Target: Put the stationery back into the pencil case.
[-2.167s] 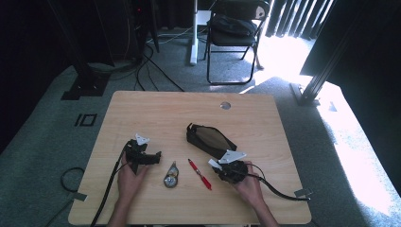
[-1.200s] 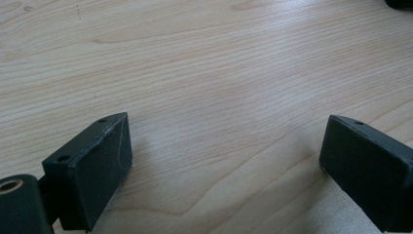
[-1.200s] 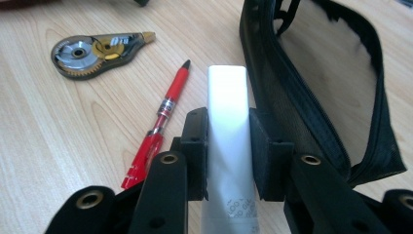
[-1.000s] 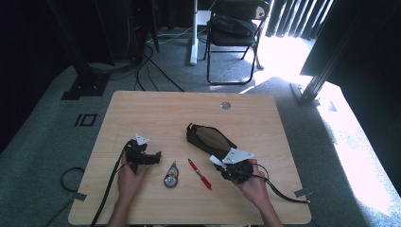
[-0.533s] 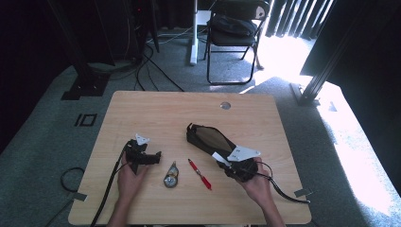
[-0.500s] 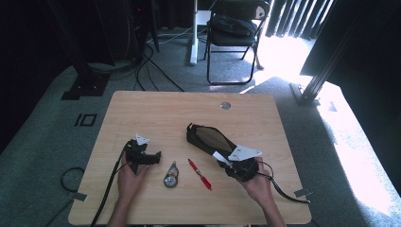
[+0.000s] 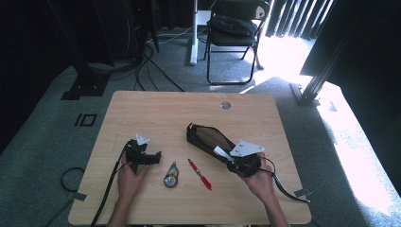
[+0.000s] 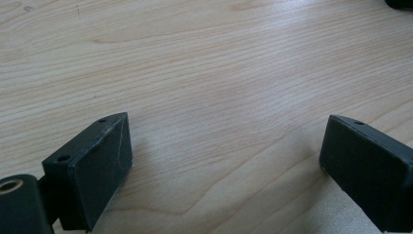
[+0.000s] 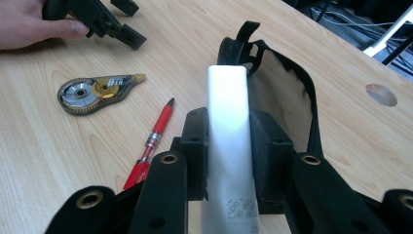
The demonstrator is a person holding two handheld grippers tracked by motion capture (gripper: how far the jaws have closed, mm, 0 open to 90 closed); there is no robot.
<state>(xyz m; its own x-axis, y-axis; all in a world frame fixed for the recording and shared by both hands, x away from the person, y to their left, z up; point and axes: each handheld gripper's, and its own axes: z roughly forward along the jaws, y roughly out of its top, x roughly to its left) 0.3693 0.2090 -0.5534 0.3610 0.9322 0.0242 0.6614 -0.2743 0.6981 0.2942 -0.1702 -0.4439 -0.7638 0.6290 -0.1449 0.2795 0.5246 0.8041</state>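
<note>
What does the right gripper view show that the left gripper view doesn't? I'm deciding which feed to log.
Right gripper view: tongs clamped on a white eraser, pointing into the open black pouch, with the red pen and correction tape alongside. Left gripper view: its own tongs open over bare wood. Shared: the wooden table.

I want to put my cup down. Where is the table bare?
The far side of the light wooden table, beyond the black fabric pencil pouch, is bare. It is crowded near the person: grey round tape dispenser, red pen, both grippers.
</note>
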